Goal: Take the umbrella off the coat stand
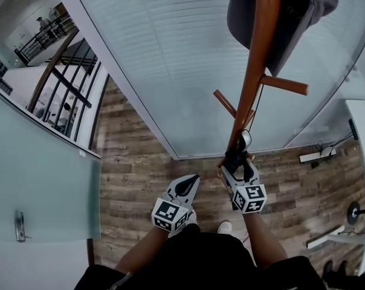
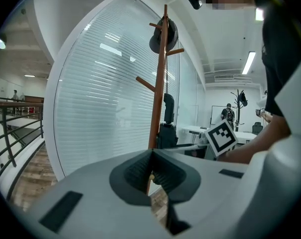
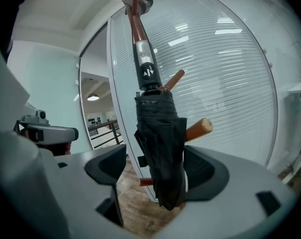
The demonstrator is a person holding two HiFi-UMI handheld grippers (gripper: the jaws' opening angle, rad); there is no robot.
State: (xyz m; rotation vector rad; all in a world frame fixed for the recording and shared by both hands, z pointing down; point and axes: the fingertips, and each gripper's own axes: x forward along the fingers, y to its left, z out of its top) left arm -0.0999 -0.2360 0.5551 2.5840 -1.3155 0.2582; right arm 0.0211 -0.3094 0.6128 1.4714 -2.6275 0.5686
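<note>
The wooden coat stand (image 1: 255, 59) rises in front of the glass wall. A black folded umbrella (image 3: 158, 148) hangs on it among the orange-brown pegs (image 3: 198, 129), with its handle (image 3: 146, 68) up against the pole. My right gripper (image 3: 158, 164) stands wide open around the umbrella's lower part; the fabric lies close to the right-hand pad, with a clear gap on the left. In the head view the right gripper (image 1: 239, 169) is at the pole's foot. My left gripper (image 1: 190, 185) hangs to its left, shut and empty, and its own view shows its pads (image 2: 163, 173) meeting before the stand (image 2: 160, 83).
A grey garment (image 1: 291, 11) hangs at the top of the stand. The blinded glass wall (image 1: 170, 59) curves behind it. A railing (image 1: 67, 83) and a door (image 1: 19, 225) are at the left. A power strip (image 1: 315, 156) and a white desk (image 1: 364, 138) are at the right.
</note>
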